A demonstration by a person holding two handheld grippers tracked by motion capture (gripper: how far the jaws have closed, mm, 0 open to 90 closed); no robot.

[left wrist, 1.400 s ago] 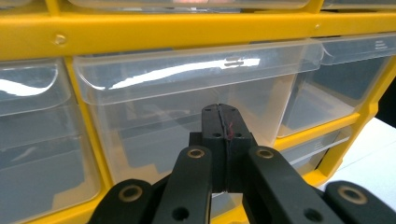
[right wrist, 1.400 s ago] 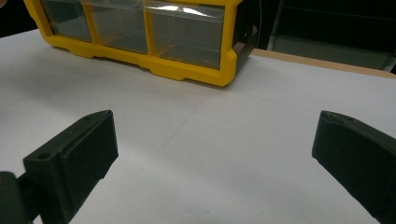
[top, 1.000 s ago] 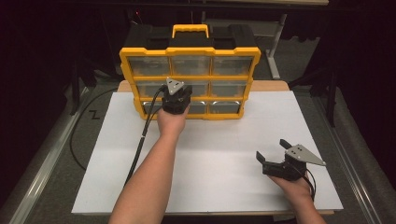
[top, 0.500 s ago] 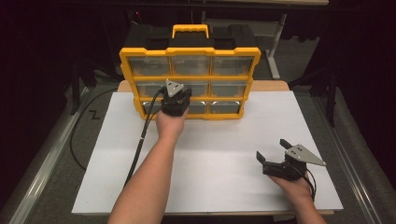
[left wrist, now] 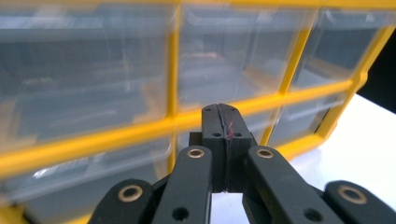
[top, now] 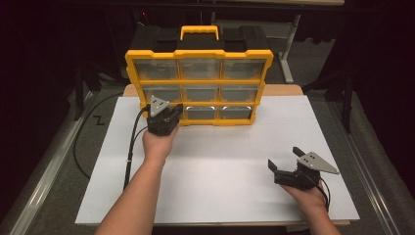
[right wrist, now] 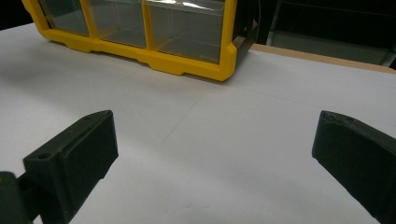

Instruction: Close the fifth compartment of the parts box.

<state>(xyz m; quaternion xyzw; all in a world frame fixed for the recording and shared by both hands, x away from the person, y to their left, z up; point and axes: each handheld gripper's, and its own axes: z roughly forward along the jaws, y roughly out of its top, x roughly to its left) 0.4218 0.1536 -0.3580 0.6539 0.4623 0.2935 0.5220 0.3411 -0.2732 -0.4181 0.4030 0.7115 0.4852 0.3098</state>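
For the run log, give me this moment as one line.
left gripper: shut, empty, at lower-left drawers of yellow organizer | right gripper: open, empty, over white sheet

- The left gripper (top: 169, 111) covers the bottom-left drawer of the yellow organizer (top: 198, 81) in the high view.
- What lies inside the clear drawers (left wrist: 243, 51) is too blurred to tell.
- In the left gripper view the organizer runs past three picture edges.
- In the right gripper view the right gripper (right wrist: 215, 163) is cut off at the bottom edge.
- Both forearms leave the bottom edge.
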